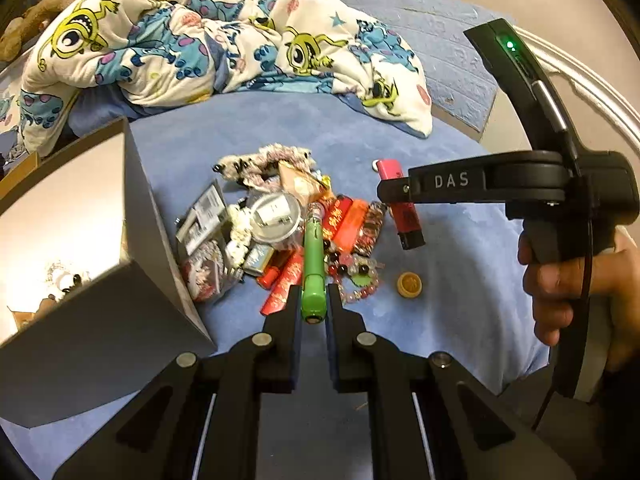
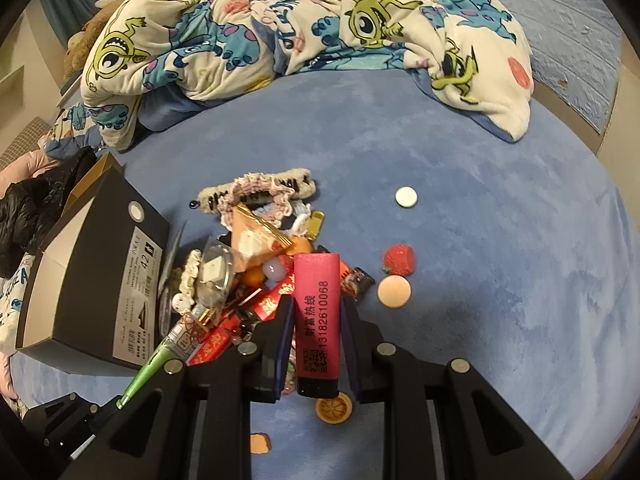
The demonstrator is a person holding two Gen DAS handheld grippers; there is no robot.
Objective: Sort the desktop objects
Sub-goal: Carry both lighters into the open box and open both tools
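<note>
A heap of small objects (image 1: 288, 236) lies on the blue bed cover, next to a grey shoebox (image 1: 100, 264). My left gripper (image 1: 314, 304) is shut on a green pen (image 1: 313, 264) that points into the heap. My right gripper (image 2: 316, 320) is shut on a pink lighter (image 2: 318, 316) with black print and a black base, held just above the cover. The lighter (image 1: 402, 208) and the right gripper's arm also show in the left wrist view. The pen (image 2: 150, 368) and the shoebox (image 2: 96, 276) show at the left of the right wrist view.
A cartoon-print quilt (image 1: 224, 40) is bunched at the back. Loose round pieces lie right of the heap: a white disc (image 2: 406, 197), a red strawberry (image 2: 400, 259), a peach disc (image 2: 394, 291) and an orange cap (image 2: 333, 409). The cap also shows in the left wrist view (image 1: 409, 285).
</note>
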